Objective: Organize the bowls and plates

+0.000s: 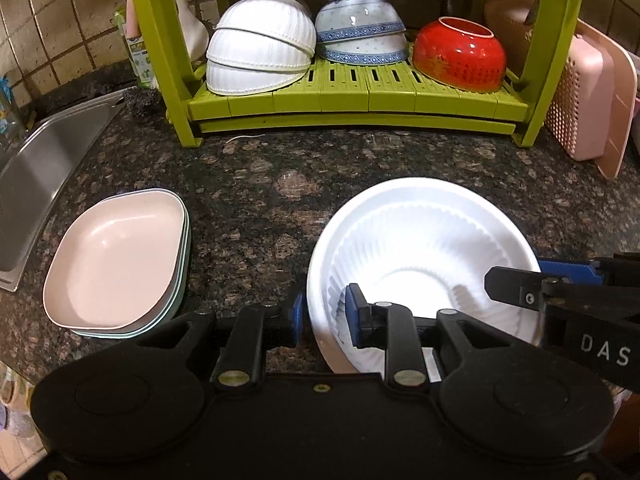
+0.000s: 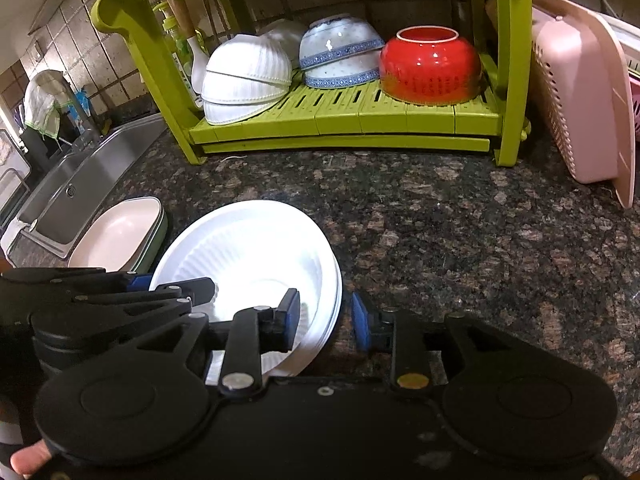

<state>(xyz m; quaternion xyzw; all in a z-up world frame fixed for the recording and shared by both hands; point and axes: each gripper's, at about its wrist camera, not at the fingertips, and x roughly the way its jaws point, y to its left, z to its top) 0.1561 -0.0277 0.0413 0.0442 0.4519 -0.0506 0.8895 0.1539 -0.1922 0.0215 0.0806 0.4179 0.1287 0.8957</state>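
White ribbed plates [image 1: 420,240] sit mid-bench; my left gripper [image 1: 324,316] and right gripper [image 2: 326,314] both straddle the rim, released. Next I clench and lift toward the rack [image 1: 352,100].

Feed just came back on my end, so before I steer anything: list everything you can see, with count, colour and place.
White plates: stack, exact count unclear, white ribbed, counter front centre.
Square plates: stack, pink on top with green edges beneath, counter left, near the sink.
White bowls: three, upturned, rack shelf left.
Blue-patterned bowls: two, upturned, rack middle.
Red bowl: one, upturned, rack right.
Dish rack: one, green, back of counter.
Pink basket: one, leaning right of rack.
Sink: one, steel, far left.
Left gripper: open, straddling the white plates' left rim.
Right gripper: open, straddling their right rim.
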